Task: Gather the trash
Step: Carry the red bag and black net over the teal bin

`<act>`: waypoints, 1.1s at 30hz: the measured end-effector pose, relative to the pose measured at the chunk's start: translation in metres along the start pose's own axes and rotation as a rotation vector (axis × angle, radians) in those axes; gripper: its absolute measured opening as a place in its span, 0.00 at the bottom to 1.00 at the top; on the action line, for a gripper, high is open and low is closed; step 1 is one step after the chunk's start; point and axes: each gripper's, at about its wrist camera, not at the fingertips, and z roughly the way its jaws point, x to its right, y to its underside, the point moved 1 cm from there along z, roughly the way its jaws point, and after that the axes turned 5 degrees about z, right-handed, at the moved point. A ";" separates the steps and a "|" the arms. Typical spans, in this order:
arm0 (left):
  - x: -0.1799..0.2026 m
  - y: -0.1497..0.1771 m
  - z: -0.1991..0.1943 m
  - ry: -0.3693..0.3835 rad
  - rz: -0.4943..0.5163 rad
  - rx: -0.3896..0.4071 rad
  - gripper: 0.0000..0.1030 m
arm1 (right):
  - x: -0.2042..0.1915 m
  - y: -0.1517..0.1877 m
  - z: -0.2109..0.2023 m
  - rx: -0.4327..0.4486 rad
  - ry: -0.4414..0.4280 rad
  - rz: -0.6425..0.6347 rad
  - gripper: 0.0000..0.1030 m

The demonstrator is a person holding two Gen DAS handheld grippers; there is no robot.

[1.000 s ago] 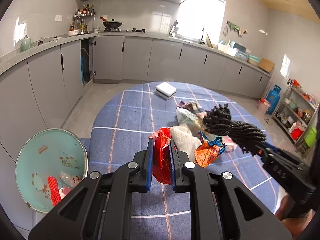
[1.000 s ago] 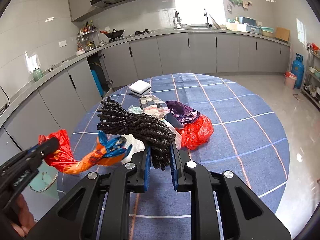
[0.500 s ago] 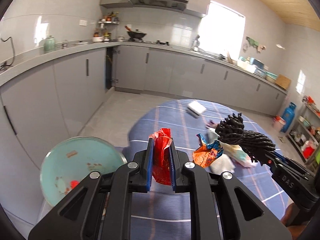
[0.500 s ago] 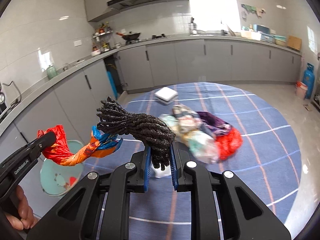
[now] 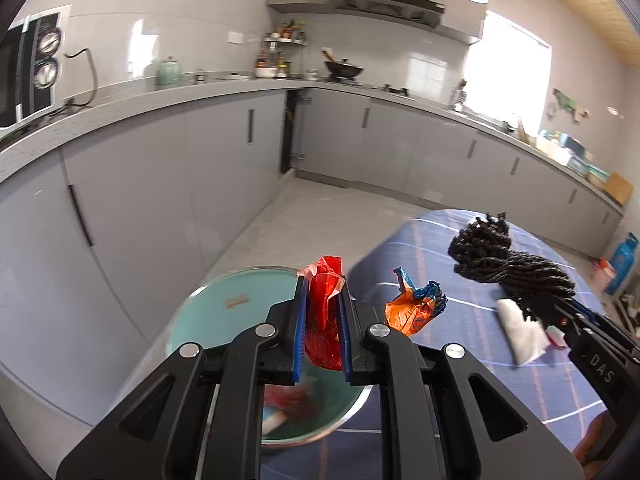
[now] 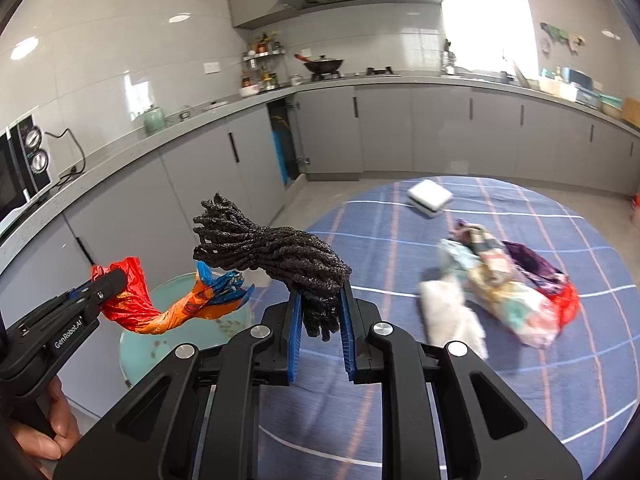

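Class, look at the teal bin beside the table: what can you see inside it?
Inside the teal bin, a blurred red scrap lies at the bottom. The left hand-held gripper, shut on a red-and-orange plastic bag, covers much of the opening, so anything else is hidden.

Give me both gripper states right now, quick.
Left gripper: shut on crumpled red-and-orange plastic wrapper, over the teal bin.
Right gripper: shut on black twisted yarn bundle.
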 end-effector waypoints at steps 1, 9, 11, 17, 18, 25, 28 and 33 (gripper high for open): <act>-0.005 0.001 0.001 -0.008 -0.007 -0.004 0.13 | -0.006 0.000 0.003 -0.003 -0.007 -0.008 0.17; -0.037 0.007 0.012 -0.095 -0.046 -0.040 0.13 | -0.041 0.004 0.028 -0.042 -0.051 -0.038 0.18; -0.044 0.009 0.015 -0.109 -0.054 -0.050 0.13 | -0.046 0.007 0.032 -0.051 -0.056 -0.044 0.18; -0.053 0.016 0.028 -0.148 -0.070 -0.091 0.13 | -0.057 0.016 0.049 -0.088 -0.055 -0.056 0.18; -0.055 0.017 0.031 -0.151 -0.076 -0.101 0.13 | -0.058 0.019 0.050 -0.095 -0.055 -0.058 0.18; -0.064 0.029 0.043 -0.186 -0.090 -0.141 0.13 | -0.065 0.029 0.063 -0.129 -0.050 -0.074 0.18; -0.066 0.033 0.047 -0.206 -0.087 -0.156 0.13 | -0.069 0.033 0.069 -0.146 -0.046 -0.080 0.18; -0.072 0.041 0.059 -0.219 -0.089 -0.198 0.13 | -0.077 0.042 0.083 -0.179 -0.041 -0.105 0.18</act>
